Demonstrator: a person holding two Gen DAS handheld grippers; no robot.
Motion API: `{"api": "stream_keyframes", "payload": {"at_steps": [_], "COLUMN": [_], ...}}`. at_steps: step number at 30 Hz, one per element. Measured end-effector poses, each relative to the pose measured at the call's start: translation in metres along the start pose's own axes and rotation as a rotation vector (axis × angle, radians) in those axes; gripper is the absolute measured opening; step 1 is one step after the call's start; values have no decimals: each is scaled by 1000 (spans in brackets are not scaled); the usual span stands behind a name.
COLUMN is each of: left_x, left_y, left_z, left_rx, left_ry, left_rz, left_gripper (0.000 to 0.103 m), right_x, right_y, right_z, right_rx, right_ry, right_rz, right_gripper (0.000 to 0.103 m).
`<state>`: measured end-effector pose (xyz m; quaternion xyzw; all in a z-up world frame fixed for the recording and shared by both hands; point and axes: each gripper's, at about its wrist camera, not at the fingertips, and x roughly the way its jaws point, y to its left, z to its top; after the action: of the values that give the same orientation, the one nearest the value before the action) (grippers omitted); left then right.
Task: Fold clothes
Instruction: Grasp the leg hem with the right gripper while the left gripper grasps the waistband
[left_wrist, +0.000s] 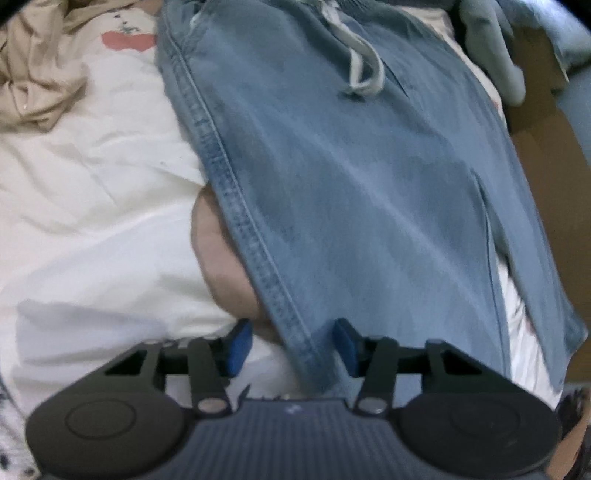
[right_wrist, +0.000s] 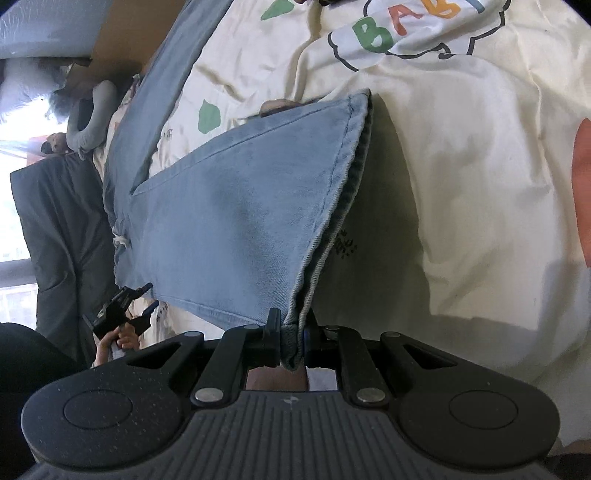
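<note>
1. Left wrist view: my left gripper (left_wrist: 291, 345) points down at a pair of blue jeans (left_wrist: 332, 166). Its jaws are about half open. The stitched edge of the jeans runs down between the two blue pads (left_wrist: 238, 349). The pads do not press on the cloth, so nothing is held.
2. Left wrist view: the jeans lie on a white bed cover (left_wrist: 92, 221). A white string (left_wrist: 364, 62) hangs at the top of the jeans. A tan cloth (left_wrist: 40, 70) is bunched up in the top left corner. Something skin-coloured (left_wrist: 221, 266) peeks out from under the jeans' edge, but it is too blurry to tell what it is.
3. Right wrist view: my right gripper (right_wrist: 291, 343) is pinched tight on a corner of the jeans (right_wrist: 240, 206). The cloth is squeezed between the jaws, and one leg is lifted off the bed from that corner.
4. Right wrist view: the rest of the jeans stretches away to the left, over a cream bed cover (right_wrist: 461, 184) with coloured letters (right_wrist: 402, 26) and green spots on it.
5. Right wrist view: the left gripper (right_wrist: 123, 308) shows small at the lower left, near the far side of the jeans, with a hand (right_wrist: 118, 339) holding it. A dark cushion (right_wrist: 62, 229) lies past it on the left.
</note>
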<state>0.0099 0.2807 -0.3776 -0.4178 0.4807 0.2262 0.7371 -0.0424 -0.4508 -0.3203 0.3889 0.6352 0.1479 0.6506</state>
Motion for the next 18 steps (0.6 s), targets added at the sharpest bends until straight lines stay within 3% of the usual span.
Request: {"api": "stream_keyframes", "payload": {"at_steps": [4,6,8,9,18], "left_x": [2,2,-1,-4,-20], "left_y": [10,13,13,12,15], "left_z": [7,10,10,8,5], "left_rx": [-106,-137,-126,-123,-58], "left_ry": [-18,-28,-53,-67,-93], "left_rz": [-34,-40,-25,-22,48], "left_gripper": [44,34,11,7,3], "right_x": [0,-2,-3,-4,1], "right_y": [1,2,1,1,-6], "right_z": [-5,-6,-7,-7,-11], "right_rx": [7,21,30,32,25], "right_ry": [14,12,8,8,26], "right_rz": [-10,-6,-2,-5,-49], "right_gripper": [9,9,9,9,9]}}
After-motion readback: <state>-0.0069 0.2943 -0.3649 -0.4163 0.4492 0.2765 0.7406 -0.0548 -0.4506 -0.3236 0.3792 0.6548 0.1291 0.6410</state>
